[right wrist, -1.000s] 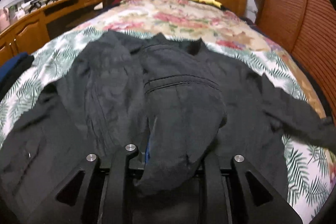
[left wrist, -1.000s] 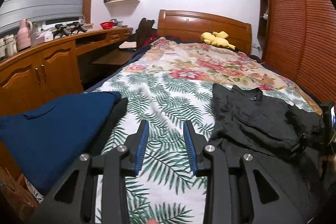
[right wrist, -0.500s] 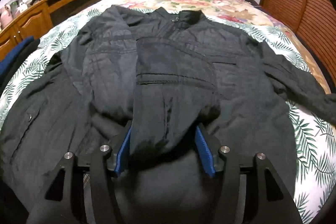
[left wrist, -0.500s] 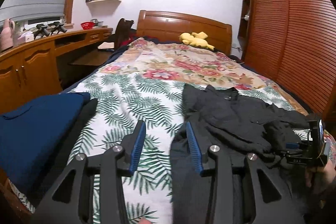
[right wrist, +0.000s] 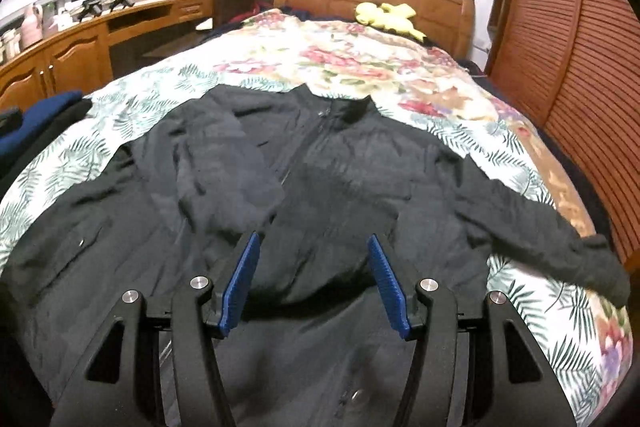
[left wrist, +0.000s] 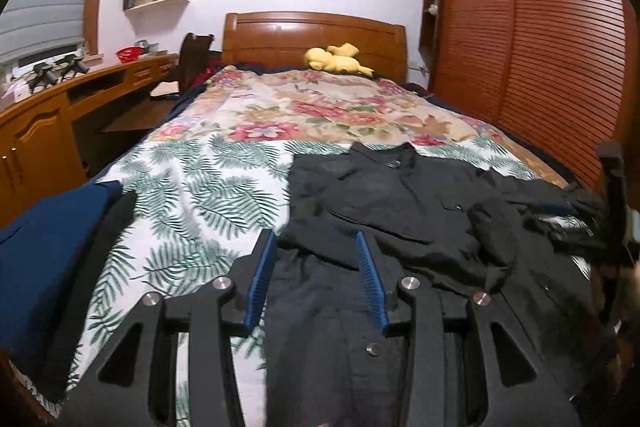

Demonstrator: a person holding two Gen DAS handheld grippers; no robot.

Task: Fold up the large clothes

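A large black jacket point(right wrist: 344, 163) lies front-up on the leaf-print bedspread, collar toward the headboard. Its left sleeve point(right wrist: 228, 167) is folded across the chest; its right sleeve point(right wrist: 536, 231) stretches out toward the right edge. My right gripper point(right wrist: 314, 247) is open and empty, just above the jacket's lower front. My left gripper point(left wrist: 316, 247) is open and empty over the jacket's point(left wrist: 400, 203) left lower edge. The right gripper shows in the left wrist view point(left wrist: 612, 211) at the far right.
A folded navy and black clothes pile point(left wrist: 44, 259) sits at the bed's left corner. A yellow plush toy point(left wrist: 336, 59) lies by the wooden headboard point(left wrist: 312, 35). A wooden desk with cabinets point(left wrist: 40, 131) runs along the left, a slatted wardrobe point(left wrist: 560, 47) along the right.
My right gripper has opened, let go of the left sleeve on the chest and drawn back. My left gripper has swung right until it is over the jacket's edge.
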